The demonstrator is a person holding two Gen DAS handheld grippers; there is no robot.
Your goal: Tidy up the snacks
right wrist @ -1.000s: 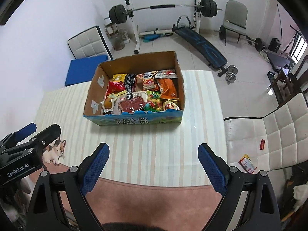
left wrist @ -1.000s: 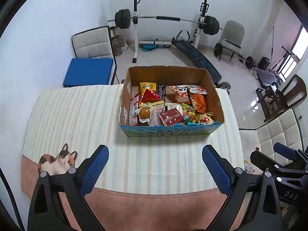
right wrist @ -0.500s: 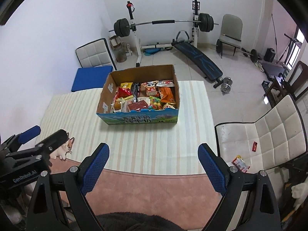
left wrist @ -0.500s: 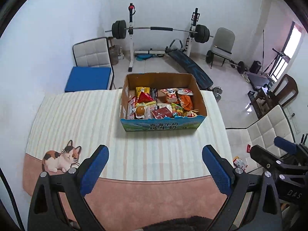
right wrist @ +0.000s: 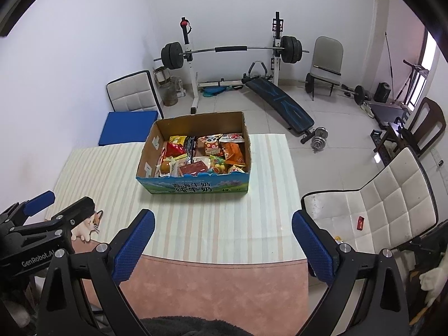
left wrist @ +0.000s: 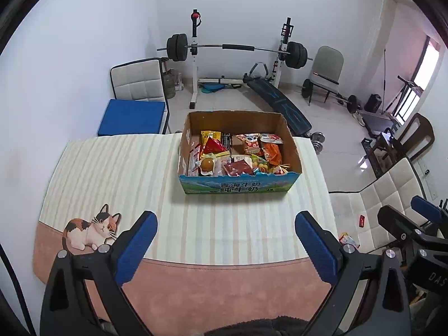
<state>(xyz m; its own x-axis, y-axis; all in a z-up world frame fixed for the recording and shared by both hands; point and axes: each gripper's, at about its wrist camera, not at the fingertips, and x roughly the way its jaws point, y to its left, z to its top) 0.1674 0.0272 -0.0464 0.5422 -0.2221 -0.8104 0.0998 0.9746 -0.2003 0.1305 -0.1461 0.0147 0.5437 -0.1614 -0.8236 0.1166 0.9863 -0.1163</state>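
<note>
On the striped cloth (left wrist: 117, 173), toward its far side, stands the box (left wrist: 238, 187), an open carton packed with snacks (left wrist: 238, 154); you hold both grippers well short of it. Left gripper (left wrist: 225, 240): fingers spread wide, nothing between them. In the box, left to right: slim red-and-white packets on edge against the left wall; a yellow packet with a red pouch (left wrist: 212, 147) before it; a round orange item in clear wrap (left wrist: 207, 164); a dark red flat pack (left wrist: 240, 167); a cartoon-print bag; an orange bag (left wrist: 273, 152). You should find these light, crinkly and slippery, some likely crushable, so pinch each by a sealed edge or corner, gently. The box itself is soft cardboard; take it by a wall. Right gripper (right wrist: 223, 236): likewise spread wide and empty. Writing: blue Chinese characters on the box front, too small for you to read with certainty; "GenRobot.AI" on the left gripper's body in the right view; "DAS" on the right gripper's body in the left view.
</note>
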